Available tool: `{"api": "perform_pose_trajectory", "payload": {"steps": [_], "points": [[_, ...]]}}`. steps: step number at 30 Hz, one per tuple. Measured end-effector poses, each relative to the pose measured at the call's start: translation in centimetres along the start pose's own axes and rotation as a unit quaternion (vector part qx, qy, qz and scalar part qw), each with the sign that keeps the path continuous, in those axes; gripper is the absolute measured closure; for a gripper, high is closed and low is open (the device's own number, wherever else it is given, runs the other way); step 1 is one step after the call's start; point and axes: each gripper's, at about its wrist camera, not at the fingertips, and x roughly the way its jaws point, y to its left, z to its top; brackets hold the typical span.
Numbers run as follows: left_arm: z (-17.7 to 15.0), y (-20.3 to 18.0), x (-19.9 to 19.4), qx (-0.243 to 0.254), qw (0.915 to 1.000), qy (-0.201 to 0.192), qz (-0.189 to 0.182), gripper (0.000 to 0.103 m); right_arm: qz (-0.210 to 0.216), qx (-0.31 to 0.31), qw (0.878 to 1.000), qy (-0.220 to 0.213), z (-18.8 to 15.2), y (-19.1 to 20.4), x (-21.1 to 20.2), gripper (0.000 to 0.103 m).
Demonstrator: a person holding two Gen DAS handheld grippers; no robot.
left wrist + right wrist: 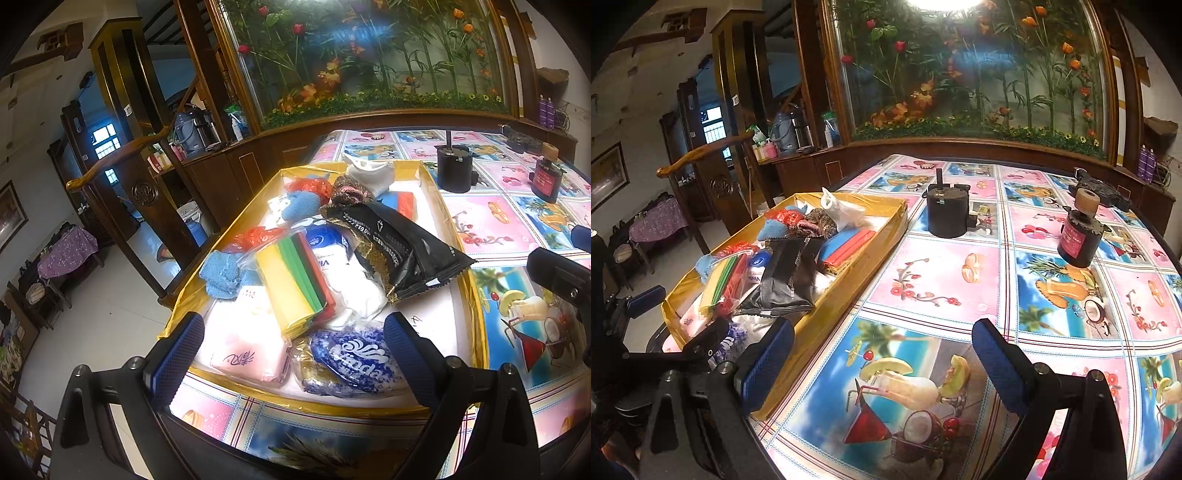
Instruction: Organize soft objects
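The left gripper is seen held over the near end of a gold tray, its jaws spread wide with nothing gripped between them. Directly between the blue pads lie a blue-and-white Vinda tissue pack and, to its left, a pink tissue pack. Just beyond these, a clear bag of coloured sheets, yellow, green and red, is tilted across a blue cloth and a white pack. A black foil pouch is laid over the middle of the pile. Farther back, a blue sock, a red net, a brown knitted piece and a white plastic bag are heaped at the far end, with a red-and-blue block beside them.

The right gripper is seen to the right of the tray, above the patterned worktop, its jaws also spread wide and holding nothing. Its left pad is just beside the tray's near corner.

Farther along the worktop, well apart from the tray, a black cylinder and a dark bottle with a cork-like top are stood upright. Behind the worktop, a large framed panel of artificial flowers is set.
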Motion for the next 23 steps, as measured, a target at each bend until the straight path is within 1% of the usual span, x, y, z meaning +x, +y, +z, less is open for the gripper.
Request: {"api": "perform_pose_trajectory", "payload": {"steps": [8, 11, 13, 17, 19, 23], "points": [[-0.01, -0.08, 0.04, 0.000, 1.0000, 0.001, -0.001, 0.005, -0.001, 0.000, 1.000, 0.000, 0.06, -0.03, 0.00, 0.004], [-0.02, -0.29, 0.20, 0.001, 1.0000, 0.006, -0.007, 0.005, -0.001, -0.001, 1.000, 0.001, 0.06, -0.03, 0.01, 0.004], [-0.01, -0.35, 0.32, 0.003, 0.9999, 0.011, -0.009, 0.005, -0.001, -0.001, 1.000, 0.000, 0.05, -0.02, -0.02, 0.004], [-0.05, -0.29, 0.72, 0.011, 0.9991, 0.039, -0.016, 0.005, -0.001, -0.001, 1.000, 0.001, 0.06, -0.01, 0.01, 0.004], [-0.11, -0.05, 0.61, 0.008, 0.9993, 0.035, -0.004, 0.005, -0.001, -0.001, 1.000, 0.001, 0.06, -0.01, 0.02, 0.004], [-0.05, 0.52, 0.72, -0.002, 0.9994, 0.035, 0.003, 0.005, -0.001, -0.001, 1.000, 0.001, 0.06, 0.00, 0.02, 0.004]]}}
